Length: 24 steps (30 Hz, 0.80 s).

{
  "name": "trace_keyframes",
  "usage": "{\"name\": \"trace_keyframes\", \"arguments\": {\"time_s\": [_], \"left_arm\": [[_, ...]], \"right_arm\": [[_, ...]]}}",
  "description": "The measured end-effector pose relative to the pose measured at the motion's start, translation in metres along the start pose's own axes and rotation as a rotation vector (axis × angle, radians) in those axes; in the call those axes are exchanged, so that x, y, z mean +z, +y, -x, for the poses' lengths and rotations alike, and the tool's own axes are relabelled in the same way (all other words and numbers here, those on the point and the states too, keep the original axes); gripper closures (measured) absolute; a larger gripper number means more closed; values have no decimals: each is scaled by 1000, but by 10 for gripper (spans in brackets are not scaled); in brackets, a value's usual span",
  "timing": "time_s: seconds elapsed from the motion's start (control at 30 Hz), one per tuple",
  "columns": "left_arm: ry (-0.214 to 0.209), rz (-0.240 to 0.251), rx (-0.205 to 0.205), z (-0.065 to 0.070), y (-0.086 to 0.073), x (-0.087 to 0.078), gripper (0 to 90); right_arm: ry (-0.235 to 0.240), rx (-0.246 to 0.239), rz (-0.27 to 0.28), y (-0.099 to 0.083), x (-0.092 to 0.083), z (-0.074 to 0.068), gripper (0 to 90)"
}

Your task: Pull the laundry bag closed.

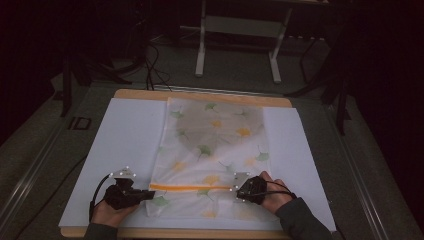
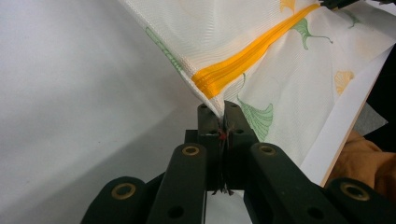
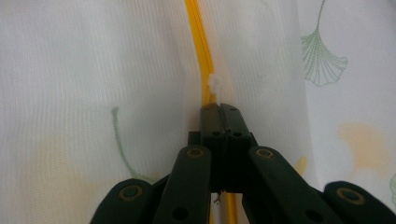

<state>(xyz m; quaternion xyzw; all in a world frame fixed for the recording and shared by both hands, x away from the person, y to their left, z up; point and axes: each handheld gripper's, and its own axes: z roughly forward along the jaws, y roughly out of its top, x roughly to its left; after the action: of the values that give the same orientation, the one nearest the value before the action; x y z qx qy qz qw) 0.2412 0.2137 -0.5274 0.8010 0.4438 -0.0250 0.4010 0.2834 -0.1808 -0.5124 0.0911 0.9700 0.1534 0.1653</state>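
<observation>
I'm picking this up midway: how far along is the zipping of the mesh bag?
Done: the white leaf-printed mesh laundry bag lies flat on the white sheet. In hand: the left gripper pinches the bag's edge at the orange zipper end; the right gripper is shut at the white slider. Left: probably drawing the slider along.

Dim room: grey floor [image 1: 45, 135], a white-legged frame [image 1: 237, 30] at upper centre, dark stands [image 1: 75, 70] at upper left.
</observation>
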Motion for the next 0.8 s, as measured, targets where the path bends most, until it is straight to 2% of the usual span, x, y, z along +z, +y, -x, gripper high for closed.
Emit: {"name": "trace_keyframes", "arguments": {"time_s": [0.8], "left_arm": [[6, 2, 1, -1, 0, -1, 882]], "right_arm": [[-23, -36, -54, -11, -10, 8, 900]]}}
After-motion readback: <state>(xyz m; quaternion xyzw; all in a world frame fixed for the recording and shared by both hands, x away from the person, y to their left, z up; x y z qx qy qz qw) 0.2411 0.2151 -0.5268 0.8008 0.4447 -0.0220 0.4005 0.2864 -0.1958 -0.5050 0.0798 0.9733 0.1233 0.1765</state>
